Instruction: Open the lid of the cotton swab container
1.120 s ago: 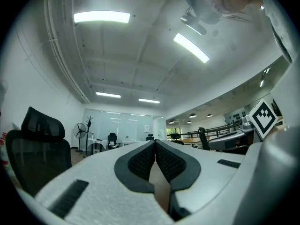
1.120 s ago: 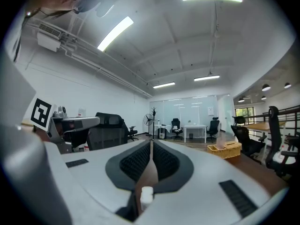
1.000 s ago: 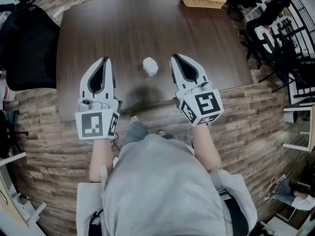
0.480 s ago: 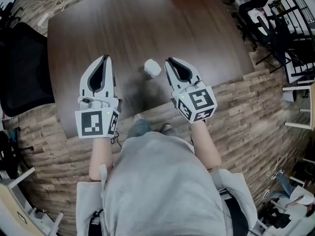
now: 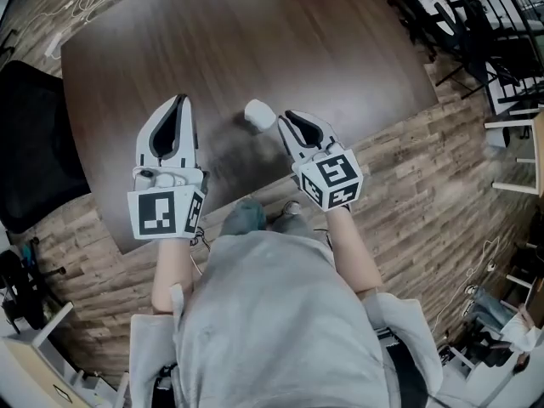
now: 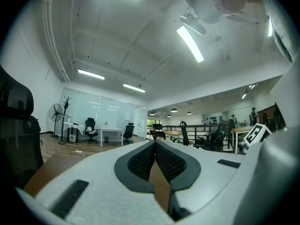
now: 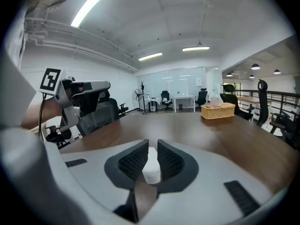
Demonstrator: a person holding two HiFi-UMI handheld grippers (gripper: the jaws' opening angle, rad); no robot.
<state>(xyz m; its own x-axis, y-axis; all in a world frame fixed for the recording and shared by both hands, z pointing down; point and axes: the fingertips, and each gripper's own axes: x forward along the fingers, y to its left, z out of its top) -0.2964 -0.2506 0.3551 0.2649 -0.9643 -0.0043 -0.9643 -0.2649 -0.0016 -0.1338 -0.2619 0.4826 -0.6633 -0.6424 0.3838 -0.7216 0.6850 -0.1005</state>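
"White cotton swab container (image 5: 257,114), where is it?"

"On the dark wooden table (image 5: 212,41), near the front edge, just off the tip of the right gripper (image 5: 287,119)."

"Was the right gripper that close a second ago?"

"No. Back then it sat well off to the right of the container and pointed straight up the table. Now it leans in to the left, and its tip is right next to the container. The left gripper (image 5: 178,100) is in the same spot as before."

"Are the jaws open?"

"The left ones are shut tight, tips together, with nothing in them. The right ones are almost shut too. Only a thin slit is left, and they hold nothing."

"What else is different?"

"The basket (image 7: 218,110) at the far end of the table. In the head view it was whole before. Now the top edge cuts it down to a thin strip."

"What is hard to see?"

"In the right gripper view the container shows only as a white strip in the slit, so its sides are hidden. I cannot make out where it opens. In the head view I cannot tell if the tip touches the container or just misses it."
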